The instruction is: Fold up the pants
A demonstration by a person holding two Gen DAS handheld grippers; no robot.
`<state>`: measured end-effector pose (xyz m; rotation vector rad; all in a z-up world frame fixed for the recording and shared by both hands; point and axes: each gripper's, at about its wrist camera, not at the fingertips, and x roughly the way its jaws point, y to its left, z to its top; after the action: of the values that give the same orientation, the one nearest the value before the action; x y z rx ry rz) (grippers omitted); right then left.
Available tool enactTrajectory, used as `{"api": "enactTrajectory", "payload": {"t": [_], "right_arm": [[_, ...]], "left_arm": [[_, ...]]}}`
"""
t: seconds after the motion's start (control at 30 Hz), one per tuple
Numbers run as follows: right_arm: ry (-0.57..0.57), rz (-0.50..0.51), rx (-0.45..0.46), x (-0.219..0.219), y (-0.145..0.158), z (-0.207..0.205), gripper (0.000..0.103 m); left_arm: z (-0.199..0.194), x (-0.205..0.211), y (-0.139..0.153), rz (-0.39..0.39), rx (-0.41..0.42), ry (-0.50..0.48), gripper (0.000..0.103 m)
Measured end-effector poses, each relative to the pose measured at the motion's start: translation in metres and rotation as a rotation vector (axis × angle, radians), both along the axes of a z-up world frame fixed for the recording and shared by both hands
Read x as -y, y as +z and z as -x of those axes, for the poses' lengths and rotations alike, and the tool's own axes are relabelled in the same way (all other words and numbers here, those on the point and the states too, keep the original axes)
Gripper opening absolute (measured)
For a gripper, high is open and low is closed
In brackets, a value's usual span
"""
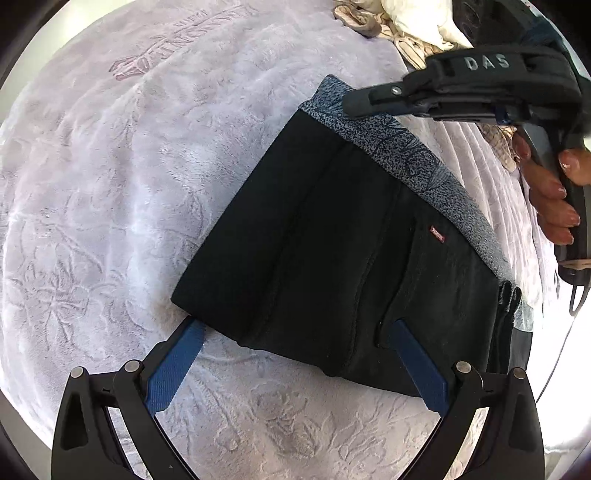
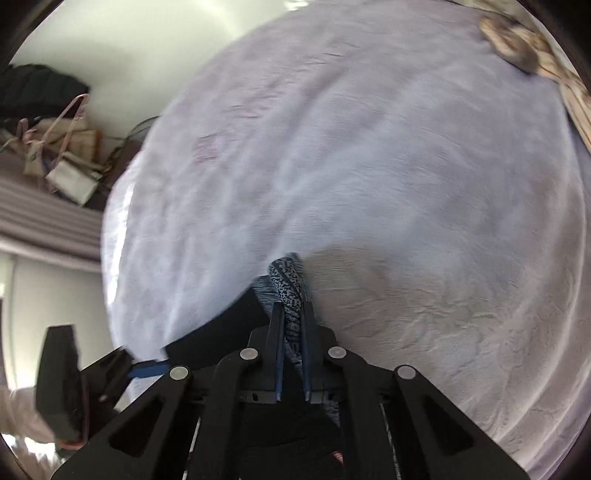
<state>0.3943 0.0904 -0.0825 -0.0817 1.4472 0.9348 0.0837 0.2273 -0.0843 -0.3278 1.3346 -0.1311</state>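
Black pants [image 1: 332,243] folded flat on lilac blanket [image 1: 110,221]; speckled grey waistband [image 1: 417,158] pinched

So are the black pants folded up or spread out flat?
Folded. The black pants lie as a compact layered rectangle on the blanket, and the right gripper is shut on the grey waistband at one corner.

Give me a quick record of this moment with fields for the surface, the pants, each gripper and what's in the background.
surface: pale lilac embossed blanket
pants: black pants, folded into a compact stack, grey patterned waistband along the far edge
left gripper: left gripper open, blue fingers straddling the near edge of the stack
right gripper: right gripper shut on the waistband corner
hand: a hand holds the right gripper's handle
background: beige crumpled fabric at the blanket's far edge
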Motion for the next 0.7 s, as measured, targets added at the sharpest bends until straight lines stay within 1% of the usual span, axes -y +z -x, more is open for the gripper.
{"api": "enactTrajectory", "payload": {"t": [0.07,0.13,0.2,0.23,0.27,0.3,0.33,0.43,0.5,0.53,0.6,0.63,0.67,0.7], "right_arm": [[0.003,-0.002,-0.002,-0.008,-0.002,0.000,0.008],[-0.013,0.072,0.018,-0.017,-0.020,-0.002,0.008],[-0.067,0.158,0.042,-0.017,-0.040,-0.006,0.009],[-0.099,0.154,0.036,-0.015,-0.042,-0.007,0.013],[-0.140,0.138,0.030,-0.011,-0.040,-0.008,0.020],[-0.174,0.121,0.028,-0.007,-0.034,-0.007,0.024],[-0.185,0.114,0.027,-0.002,-0.027,-0.005,0.026],[-0.199,0.095,0.064,0.013,0.000,0.007,0.026],[-0.219,0.083,0.054,0.021,0.005,0.017,0.026],[-0.220,0.101,0.044,0.022,-0.001,0.022,0.026],[-0.224,0.181,0.018,0.021,-0.027,0.027,0.026],[-0.244,0.188,-0.003,0.022,-0.039,0.029,0.026],[-0.298,0.171,-0.024,0.025,-0.047,0.029,0.027],[-0.338,0.152,-0.036,0.028,-0.046,0.030,0.029]], "left_arm": [[0.000,0.001,-0.004,-0.018,-0.005,-0.003,0.102],[-0.001,0.003,-0.007,-0.034,-0.018,-0.002,0.102],[-0.002,0.004,-0.006,-0.038,-0.012,0.001,0.102],[-0.001,0.005,-0.005,-0.037,-0.008,0.002,0.102],[-0.001,0.006,-0.005,-0.036,-0.006,0.004,0.102],[-0.001,0.009,-0.005,-0.035,-0.009,0.006,0.102],[-0.001,0.009,-0.006,-0.034,-0.013,0.008,0.102],[0.002,0.007,-0.009,-0.031,-0.017,0.016,0.102],[0.006,0.006,-0.012,-0.033,-0.022,0.020,0.102],[0.006,0.007,-0.014,-0.035,-0.028,0.021,0.102],[0.006,0.010,-0.017,-0.047,-0.042,0.024,0.102],[0.006,0.011,-0.018,-0.052,-0.046,0.026,0.102],[0.007,0.011,-0.017,-0.053,-0.046,0.029,0.102],[0.008,0.010,-0.015,-0.049,-0.042,0.033,0.102]]}}
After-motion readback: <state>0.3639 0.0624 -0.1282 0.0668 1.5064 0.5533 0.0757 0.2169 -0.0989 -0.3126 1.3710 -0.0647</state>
